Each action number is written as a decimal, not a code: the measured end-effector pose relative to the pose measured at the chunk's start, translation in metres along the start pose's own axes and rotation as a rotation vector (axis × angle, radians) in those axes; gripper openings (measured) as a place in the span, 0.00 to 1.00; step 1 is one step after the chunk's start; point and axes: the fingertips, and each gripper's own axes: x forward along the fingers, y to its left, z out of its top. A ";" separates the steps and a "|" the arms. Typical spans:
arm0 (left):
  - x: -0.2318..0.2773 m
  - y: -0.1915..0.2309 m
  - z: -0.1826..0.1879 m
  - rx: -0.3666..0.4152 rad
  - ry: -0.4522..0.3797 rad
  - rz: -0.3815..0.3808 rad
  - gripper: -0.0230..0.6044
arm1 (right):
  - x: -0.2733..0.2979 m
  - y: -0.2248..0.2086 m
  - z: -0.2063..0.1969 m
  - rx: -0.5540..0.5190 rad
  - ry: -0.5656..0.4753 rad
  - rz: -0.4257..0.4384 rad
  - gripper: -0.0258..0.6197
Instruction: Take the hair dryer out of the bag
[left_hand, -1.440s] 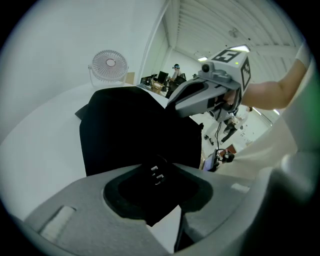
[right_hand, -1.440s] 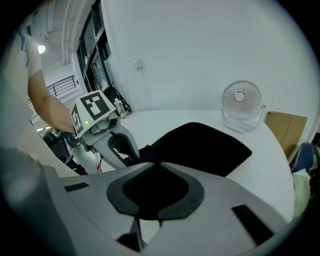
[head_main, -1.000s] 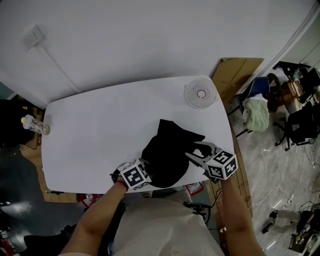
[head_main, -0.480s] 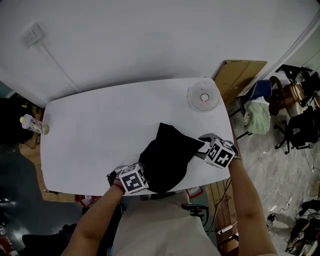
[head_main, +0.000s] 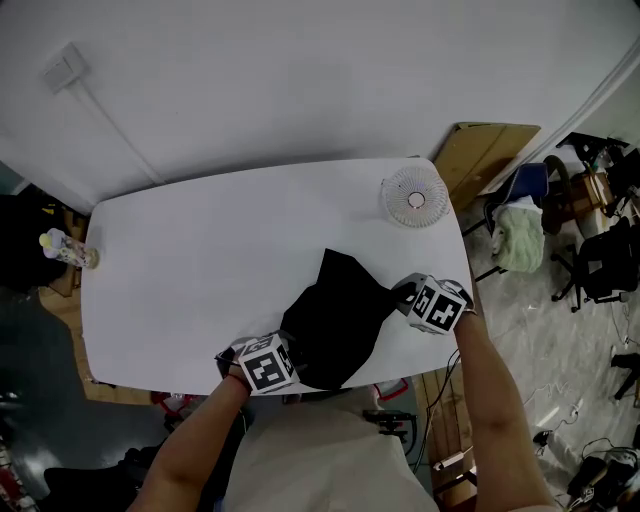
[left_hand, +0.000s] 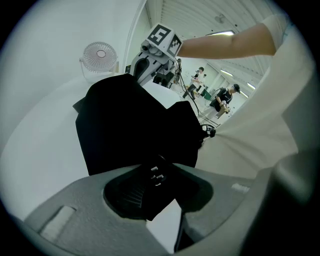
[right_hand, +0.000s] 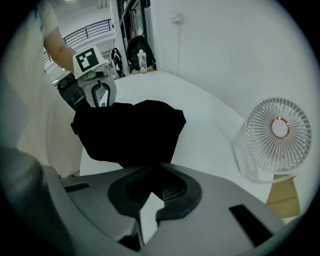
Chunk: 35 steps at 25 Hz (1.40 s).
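The left gripper (head_main: 287, 352) grips the black bag (head_main: 335, 320) at the table's (head_main: 150, 330) near edge, while the right gripper (head_main: 400, 296), jaws just closed on fabric nearer the right edge, probably pulls it taut for opening.

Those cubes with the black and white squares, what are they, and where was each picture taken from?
There is no robot: a person holds a two-jaw gripper in each hand, and the cubes are part of those grippers. The head view looks down from the person's head onto a white table. The other two views ride on the left gripper and the right gripper, looking along their jaws. On the table lie a black bag and a small white fan. The left gripper pinches the bag's near edge; the right gripper's jaws have just been closing and now pinch its right edge. No hair dryer shows yet.
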 end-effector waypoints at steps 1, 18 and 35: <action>0.000 0.000 0.000 -0.001 -0.002 0.000 0.24 | 0.000 0.000 0.000 0.011 -0.005 -0.009 0.08; -0.026 0.005 -0.026 0.033 0.021 0.010 0.24 | -0.014 -0.014 -0.024 0.372 -0.004 -0.257 0.07; -0.067 0.017 -0.068 0.119 0.127 -0.035 0.24 | -0.022 -0.021 -0.040 0.690 -0.049 -0.393 0.07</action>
